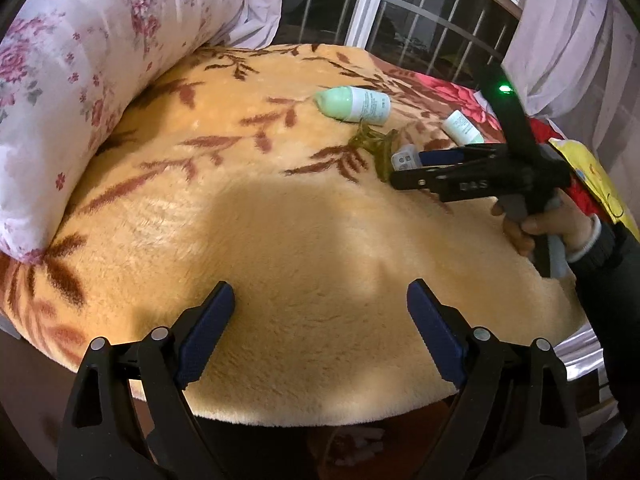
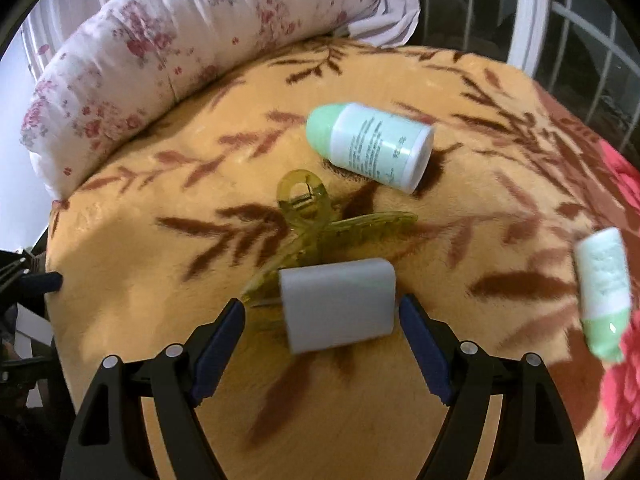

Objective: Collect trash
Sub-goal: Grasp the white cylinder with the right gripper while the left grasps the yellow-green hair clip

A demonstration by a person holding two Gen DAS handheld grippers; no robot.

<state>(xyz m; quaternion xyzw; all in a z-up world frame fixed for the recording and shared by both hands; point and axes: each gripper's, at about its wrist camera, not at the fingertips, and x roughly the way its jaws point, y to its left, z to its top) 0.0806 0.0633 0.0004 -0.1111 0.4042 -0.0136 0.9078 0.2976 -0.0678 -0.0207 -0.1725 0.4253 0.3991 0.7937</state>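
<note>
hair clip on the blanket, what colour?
Translucent yellow-green hair clip; clearest in the right wrist view.

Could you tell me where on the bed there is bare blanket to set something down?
The widest free patch is the near blanket, between the floral pillow and the open left claw. It is crowded by the right claw: grey box, green hair clip, large bottle and small bottle lie there.

Black hand-held gripper (image 1: pixel 320 308) frames, blue ribbed pads (image 1: pixel 206 334), silver rivets, dark sleeve (image 1: pixel 612 256)
</note>
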